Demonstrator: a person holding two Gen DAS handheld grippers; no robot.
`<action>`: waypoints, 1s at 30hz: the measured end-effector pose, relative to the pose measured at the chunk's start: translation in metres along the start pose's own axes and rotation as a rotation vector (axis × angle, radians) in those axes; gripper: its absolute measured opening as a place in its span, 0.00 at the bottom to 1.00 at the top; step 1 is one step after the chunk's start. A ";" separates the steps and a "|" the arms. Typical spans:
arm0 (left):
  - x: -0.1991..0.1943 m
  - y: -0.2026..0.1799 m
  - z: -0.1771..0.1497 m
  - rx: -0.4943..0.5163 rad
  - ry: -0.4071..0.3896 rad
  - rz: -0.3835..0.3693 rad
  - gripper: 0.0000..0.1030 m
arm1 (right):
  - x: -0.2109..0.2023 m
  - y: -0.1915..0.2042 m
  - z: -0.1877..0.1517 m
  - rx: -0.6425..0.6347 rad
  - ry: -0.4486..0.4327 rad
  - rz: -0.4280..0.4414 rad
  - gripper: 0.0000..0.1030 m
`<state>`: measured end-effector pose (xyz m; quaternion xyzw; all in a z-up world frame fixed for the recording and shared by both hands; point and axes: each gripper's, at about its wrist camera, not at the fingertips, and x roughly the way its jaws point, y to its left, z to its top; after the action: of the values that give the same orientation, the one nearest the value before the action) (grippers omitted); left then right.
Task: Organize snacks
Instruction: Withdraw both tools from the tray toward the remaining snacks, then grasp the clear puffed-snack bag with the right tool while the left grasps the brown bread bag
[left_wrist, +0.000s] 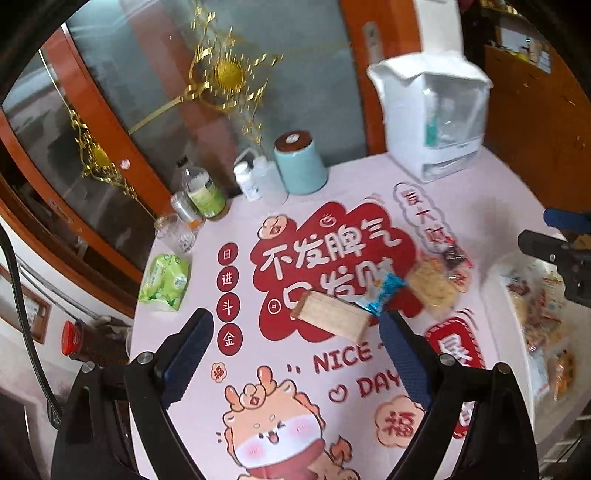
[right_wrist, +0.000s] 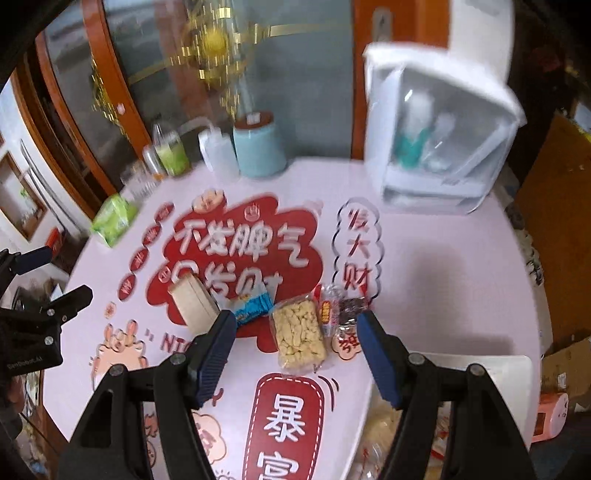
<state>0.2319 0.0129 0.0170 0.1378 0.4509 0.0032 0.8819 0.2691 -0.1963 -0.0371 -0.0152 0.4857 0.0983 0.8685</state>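
So both of your grippers are empty right now. Your left gripper (left_wrist: 295, 339) has its blue-padded fingers (left_wrist: 186, 354) spread wide with nothing between them but the tablecloth, and your right gripper (right_wrist: 297, 349) has its jaws parted too, a bit narrower, also gripping nothing.

Just past the left fingertips sits the pale wooden block-shaped box (left_wrist: 330, 317), with the blue foil snack packet (left_wrist: 386, 295) touching its far corner. From the right wrist view, the clear-wrapped yellow puffed rice bar (right_wrist: 298, 338) lies on the table right between your open fingers, ahead of the tips, and the small red-and-dark wrapped candies (right_wrist: 341, 306) lie just beside it.

Progress-wise, I'd say you're partway: the white tray (left_wrist: 493, 295) at the table's right edge already holds a pile of wrapped snacks, while four or so loose ones still sit in the middle of the pink printed tablecloth (left_wrist: 295, 387). The green wet-wipe pack (left_wrist: 166, 280) and the light blue canister (left_wrist: 301, 164) at the back look like bystanders.

Both hands tilt steeply down toward the table, side by side, left hovering by the box, right lined up over the rice bar.
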 end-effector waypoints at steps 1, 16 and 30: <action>0.018 0.003 0.003 -0.007 0.024 -0.005 0.88 | 0.016 0.001 0.003 -0.008 0.030 -0.002 0.66; 0.228 -0.003 0.000 -0.257 0.319 -0.110 0.88 | 0.160 -0.001 -0.017 0.013 0.324 -0.004 0.67; 0.299 -0.009 -0.029 -0.447 0.479 -0.082 0.88 | 0.175 0.001 -0.029 0.023 0.374 0.053 0.67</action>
<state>0.3851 0.0502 -0.2390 -0.0820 0.6387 0.0986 0.7587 0.3340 -0.1715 -0.2003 -0.0105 0.6400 0.1112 0.7602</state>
